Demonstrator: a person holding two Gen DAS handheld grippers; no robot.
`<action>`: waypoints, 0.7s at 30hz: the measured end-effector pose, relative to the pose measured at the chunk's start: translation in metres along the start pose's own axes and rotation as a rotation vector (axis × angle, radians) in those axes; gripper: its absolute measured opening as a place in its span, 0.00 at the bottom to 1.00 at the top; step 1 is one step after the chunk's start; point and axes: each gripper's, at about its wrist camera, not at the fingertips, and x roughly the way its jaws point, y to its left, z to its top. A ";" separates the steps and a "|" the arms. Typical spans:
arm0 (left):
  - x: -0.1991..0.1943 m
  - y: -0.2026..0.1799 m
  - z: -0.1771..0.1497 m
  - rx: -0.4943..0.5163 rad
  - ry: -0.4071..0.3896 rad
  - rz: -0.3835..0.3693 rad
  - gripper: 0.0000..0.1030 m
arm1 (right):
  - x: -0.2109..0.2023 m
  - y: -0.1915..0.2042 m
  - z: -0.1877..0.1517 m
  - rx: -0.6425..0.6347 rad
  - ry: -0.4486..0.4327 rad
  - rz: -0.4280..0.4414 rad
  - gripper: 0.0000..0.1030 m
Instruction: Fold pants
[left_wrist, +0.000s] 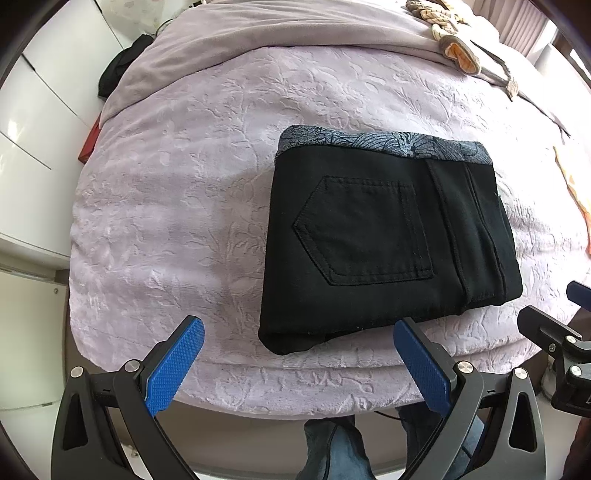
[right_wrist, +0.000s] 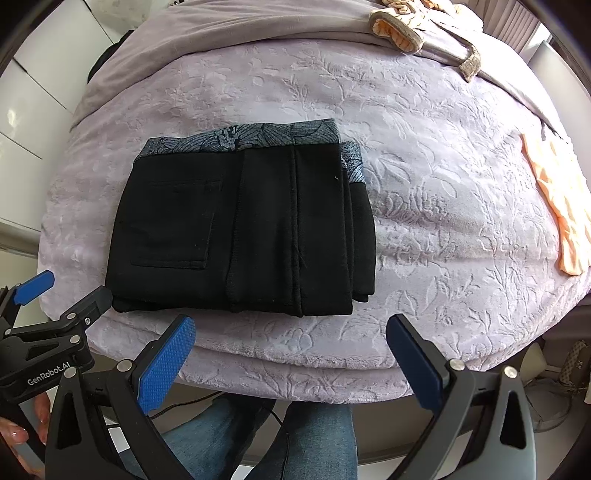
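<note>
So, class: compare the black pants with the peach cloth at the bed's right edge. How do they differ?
The black pants are folded into a thick, squared stack; the peach cloth lies thin and rumpled. The pants sit near the bed's front edge, close to both open tongs; the cloth lies far to the right. Both rest on the lilac embossed blanket.

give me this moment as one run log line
pants: folded compact on bed | left gripper: jaws open, clear of pants | right gripper: jaws open, empty | pocket: facing up
</note>
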 end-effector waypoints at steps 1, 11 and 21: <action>0.000 0.000 0.000 0.001 -0.001 0.001 1.00 | 0.000 0.000 0.000 0.000 0.000 0.001 1.00; -0.002 -0.004 0.001 0.003 -0.004 0.007 1.00 | 0.004 0.000 0.000 0.003 0.005 -0.017 1.00; -0.002 -0.006 0.001 -0.002 -0.002 0.004 1.00 | 0.006 0.001 0.001 -0.005 0.008 -0.023 1.00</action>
